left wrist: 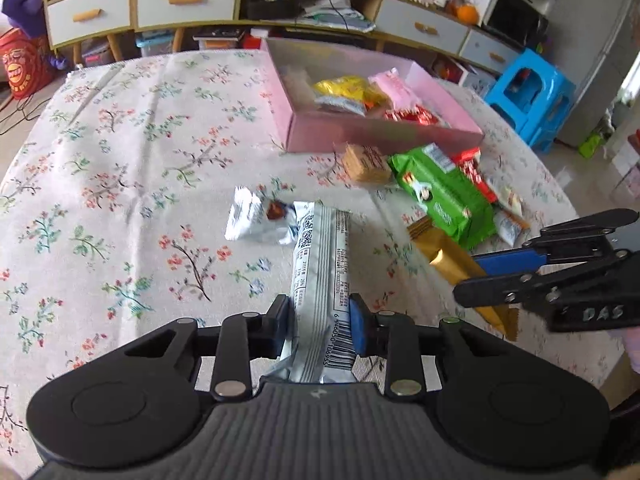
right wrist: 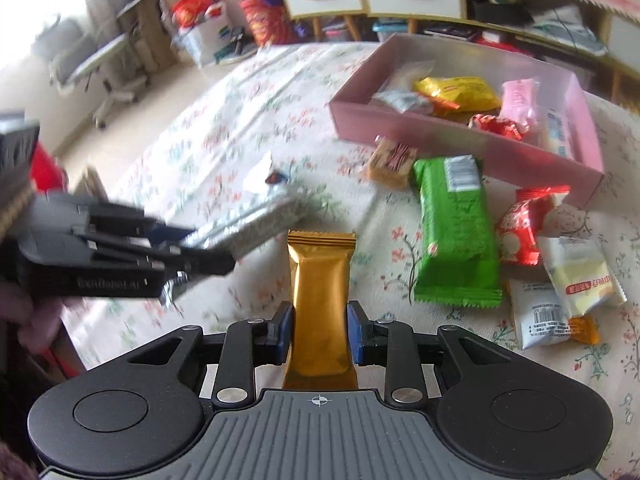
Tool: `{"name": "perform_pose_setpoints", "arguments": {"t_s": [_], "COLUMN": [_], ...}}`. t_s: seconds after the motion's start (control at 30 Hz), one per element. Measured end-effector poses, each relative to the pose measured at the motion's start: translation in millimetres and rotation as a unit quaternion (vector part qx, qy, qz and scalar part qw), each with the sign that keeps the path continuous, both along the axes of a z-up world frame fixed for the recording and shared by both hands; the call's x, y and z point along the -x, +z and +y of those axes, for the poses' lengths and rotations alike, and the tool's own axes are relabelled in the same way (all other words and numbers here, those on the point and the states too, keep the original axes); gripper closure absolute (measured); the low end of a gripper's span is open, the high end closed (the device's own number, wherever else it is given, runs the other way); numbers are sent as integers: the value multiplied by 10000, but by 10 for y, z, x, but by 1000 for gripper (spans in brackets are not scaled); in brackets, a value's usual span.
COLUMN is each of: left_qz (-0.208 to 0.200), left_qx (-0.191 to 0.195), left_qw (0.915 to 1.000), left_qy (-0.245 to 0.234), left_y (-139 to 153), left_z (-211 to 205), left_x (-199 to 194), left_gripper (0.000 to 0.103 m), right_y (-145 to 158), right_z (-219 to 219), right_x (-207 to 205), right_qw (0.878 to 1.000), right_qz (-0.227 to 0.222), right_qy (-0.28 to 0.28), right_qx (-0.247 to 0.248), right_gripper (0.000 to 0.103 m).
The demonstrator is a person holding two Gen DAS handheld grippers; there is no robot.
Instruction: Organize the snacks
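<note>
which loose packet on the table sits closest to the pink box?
The tan wafer packet, lying just at the pink box's front wall. The green packet lies beside it, further out.

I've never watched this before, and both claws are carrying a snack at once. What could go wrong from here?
1. The left gripper pinches the silver bar near one end, so the long free part might sag or slip out.
2. The right gripper with the gold packet is close beside the left one; they could bump heading for the pink box.
3. The box already holds snacks, so a drop might land on its rim.
</note>
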State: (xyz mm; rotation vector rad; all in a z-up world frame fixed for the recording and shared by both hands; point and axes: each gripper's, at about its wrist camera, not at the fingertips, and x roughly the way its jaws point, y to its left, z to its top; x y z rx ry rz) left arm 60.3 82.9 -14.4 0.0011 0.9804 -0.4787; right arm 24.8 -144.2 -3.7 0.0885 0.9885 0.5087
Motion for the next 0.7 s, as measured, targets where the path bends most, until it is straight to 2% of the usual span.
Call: {"name": "perform_pose_setpoints", "arguments": {"t_s": [0.17,0.37,0.7], "left_qz": [-84,-251,-526], "left_qx": [251,538,974], "left_qw": [9995,9979,9921], "left_qy": [146,261,583], "left_y": [129,290,342], "left_z": [17,-9,-129], "left_x": [-81,-170,-552], "left_gripper": [75,75,75], "right_y": [207,311,299], "right_z": [-76,-262,-695], "right_x": [-98,-384,-953], "right_qw": [9991,9949,9756], "right_qz": [-235,-333,-345], "right_qy": [-206,-733,-1883], "right_qx": [-302,-603,-1077], "right_gripper": [76,76,76]}}
